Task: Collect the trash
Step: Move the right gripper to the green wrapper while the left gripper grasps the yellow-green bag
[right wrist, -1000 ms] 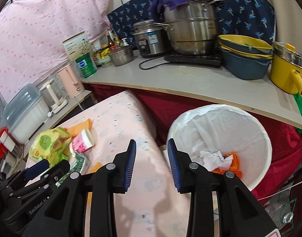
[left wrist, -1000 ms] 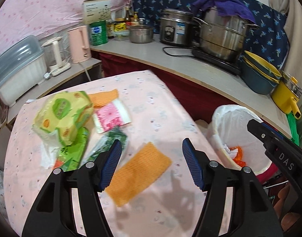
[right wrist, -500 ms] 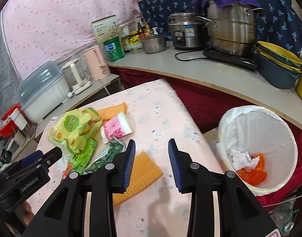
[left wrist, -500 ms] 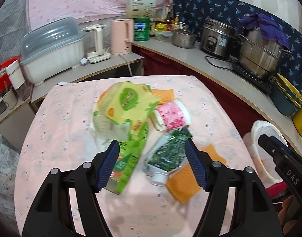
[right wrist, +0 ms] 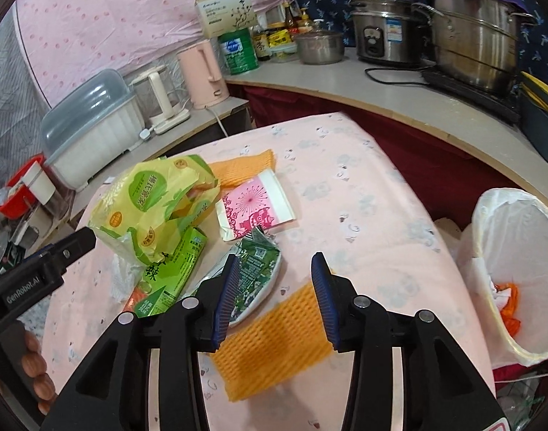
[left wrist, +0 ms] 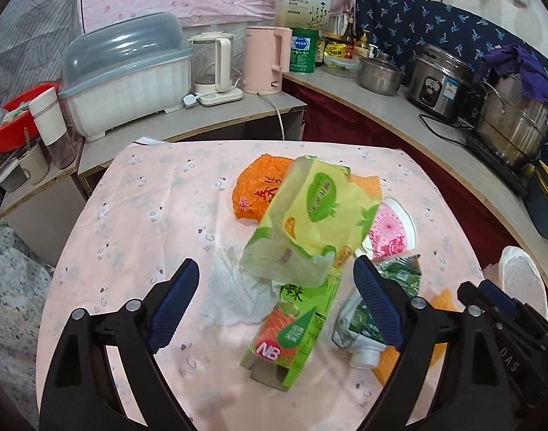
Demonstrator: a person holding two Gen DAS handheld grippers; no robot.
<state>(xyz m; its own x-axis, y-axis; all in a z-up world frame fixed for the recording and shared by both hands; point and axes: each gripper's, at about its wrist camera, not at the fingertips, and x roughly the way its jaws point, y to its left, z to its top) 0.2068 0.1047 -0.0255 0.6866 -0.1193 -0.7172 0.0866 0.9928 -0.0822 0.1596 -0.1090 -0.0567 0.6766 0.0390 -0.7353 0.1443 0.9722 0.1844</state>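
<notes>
Hovering spread and empty over the heaped wrappers, the left gripper (left wrist: 275, 303) brackets the green carton (left wrist: 291, 318), while the right gripper (right wrist: 274, 300) (also parted, holding nothing) frames the orange mesh sheet (right wrist: 274, 341) nearest the lined bin (right wrist: 514, 273).

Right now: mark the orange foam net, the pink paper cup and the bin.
orange foam net (right wrist: 274, 344), right wrist view, middle of the mesh.
pink paper cup (right wrist: 254, 208), right wrist view, printed side wall.
bin (right wrist: 503, 215), right wrist view, white liner at the rim.
</notes>
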